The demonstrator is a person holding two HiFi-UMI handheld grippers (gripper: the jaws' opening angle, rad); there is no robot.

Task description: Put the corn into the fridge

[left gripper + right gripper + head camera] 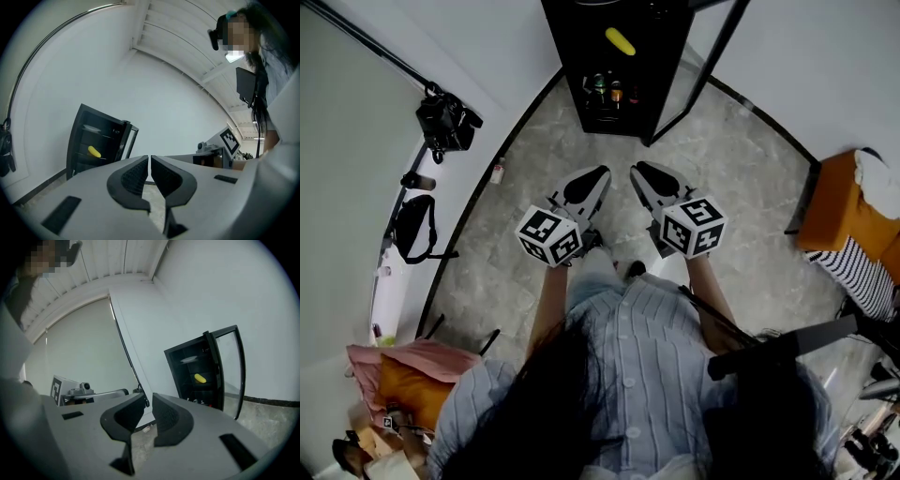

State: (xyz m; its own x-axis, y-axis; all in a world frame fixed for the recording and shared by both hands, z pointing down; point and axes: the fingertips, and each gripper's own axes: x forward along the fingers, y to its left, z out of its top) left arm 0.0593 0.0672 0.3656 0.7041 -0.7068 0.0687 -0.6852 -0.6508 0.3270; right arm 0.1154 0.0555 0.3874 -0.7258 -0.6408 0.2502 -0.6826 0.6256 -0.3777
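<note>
The left gripper [592,180] was held level in front of the person, its jaws together and empty. Ahead, the corn [620,40] was seen lying on a shelf inside the black fridge [572,47], above a row of bottles [609,91]. The placing was judged done, which would explain why nothing was carried. The glass door [712,56] was swung open to the right. The right gripper [649,178] was aimed likewise, its jaws all but together on nothing. No writing could be read; only square markers were shown on the gripper cubes.
</note>
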